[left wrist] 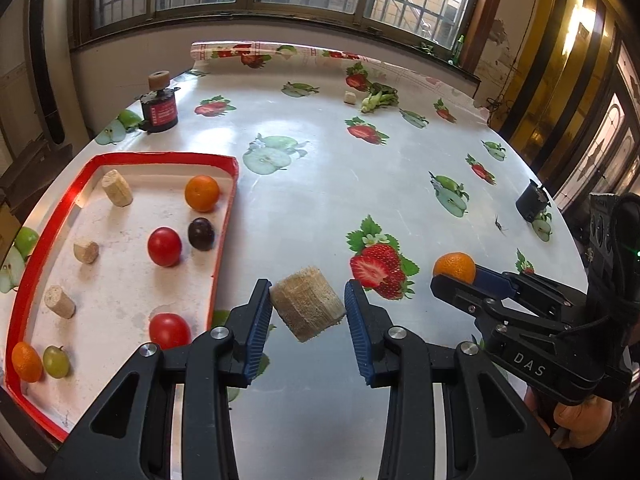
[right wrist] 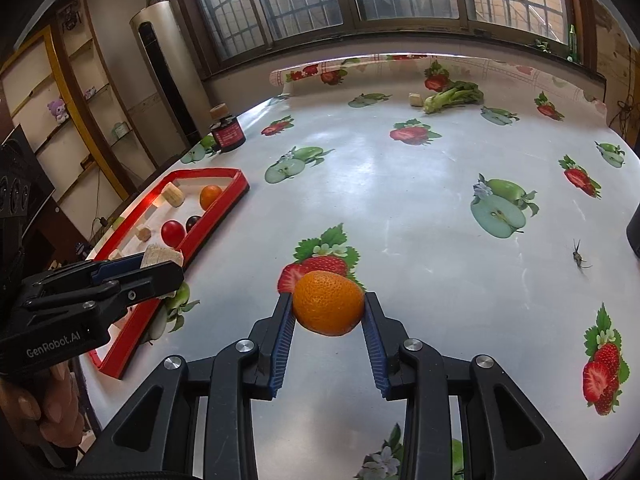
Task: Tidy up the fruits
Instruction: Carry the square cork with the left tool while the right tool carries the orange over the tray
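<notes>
1. My left tool (left wrist: 308, 312) grips a beige chunk (left wrist: 307, 307), held clear of the tabletop (left wrist: 340, 184) beside the red tray (left wrist: 224, 240).
2. My right tool (right wrist: 329, 312) clamps an orange (right wrist: 329, 303), also carried.
3. Judgement: transport step; next, release both inside the tray.

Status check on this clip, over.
Left gripper shut on corn piece. Right gripper shut on orange. Red tray unobstructed.

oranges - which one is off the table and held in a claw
The orange clamped in the right claw; the other two lie loose in the red tray.
</notes>
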`<state>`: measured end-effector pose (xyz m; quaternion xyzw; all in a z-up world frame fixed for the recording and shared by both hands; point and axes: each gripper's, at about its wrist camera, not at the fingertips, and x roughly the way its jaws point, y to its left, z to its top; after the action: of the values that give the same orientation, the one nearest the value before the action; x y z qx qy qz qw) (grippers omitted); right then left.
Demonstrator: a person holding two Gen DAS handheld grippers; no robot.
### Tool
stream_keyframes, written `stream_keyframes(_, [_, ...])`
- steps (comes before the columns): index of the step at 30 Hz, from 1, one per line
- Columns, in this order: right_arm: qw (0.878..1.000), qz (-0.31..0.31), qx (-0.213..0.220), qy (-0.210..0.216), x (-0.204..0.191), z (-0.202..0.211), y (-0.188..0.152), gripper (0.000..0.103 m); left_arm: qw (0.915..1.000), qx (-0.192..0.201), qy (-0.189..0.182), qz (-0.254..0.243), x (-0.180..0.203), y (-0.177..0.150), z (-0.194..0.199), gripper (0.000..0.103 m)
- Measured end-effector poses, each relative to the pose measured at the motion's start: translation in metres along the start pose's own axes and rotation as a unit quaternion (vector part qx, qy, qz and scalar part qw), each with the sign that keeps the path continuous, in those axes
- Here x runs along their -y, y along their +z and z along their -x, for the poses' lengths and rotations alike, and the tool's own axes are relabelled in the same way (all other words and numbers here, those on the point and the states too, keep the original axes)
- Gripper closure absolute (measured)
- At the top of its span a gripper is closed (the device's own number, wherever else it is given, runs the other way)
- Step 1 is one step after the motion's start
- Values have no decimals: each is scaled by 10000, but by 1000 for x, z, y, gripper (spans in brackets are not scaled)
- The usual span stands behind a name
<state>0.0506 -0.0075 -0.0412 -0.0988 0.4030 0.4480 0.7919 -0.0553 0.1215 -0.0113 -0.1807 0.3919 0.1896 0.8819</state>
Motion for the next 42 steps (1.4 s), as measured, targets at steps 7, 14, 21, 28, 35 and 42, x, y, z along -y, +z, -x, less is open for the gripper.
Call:
stream_keyframes(7, [9999, 119, -21, 110, -20, -5, 3, 68, 9997, 77, 157, 193, -24, -2, 9, 68])
stream_keyframes(14, [9994, 279, -38, 221, -41, -11, 9, 68, 9988, 155, 357, 290, -43, -7, 17, 68])
stream_keyframes(21, [9985, 417, -27, 346, -62, -17, 17, 68, 9977, 160, 477, 445, -63, -11, 21, 68])
stream_keyframes(28, [9975, 547, -53, 450, -81, -25, 24, 68, 9963, 168, 565, 624, -84, -15, 23, 68])
stream_keyframes(35, [9964, 648, -83, 542, -98, -36, 31, 68, 9936, 177, 665, 900, -113, -16, 26, 68])
stream_keyframes(42, [9950, 724, -133, 674, -113, -45, 34, 69, 9915, 181, 721, 1072, -132, -18, 29, 68])
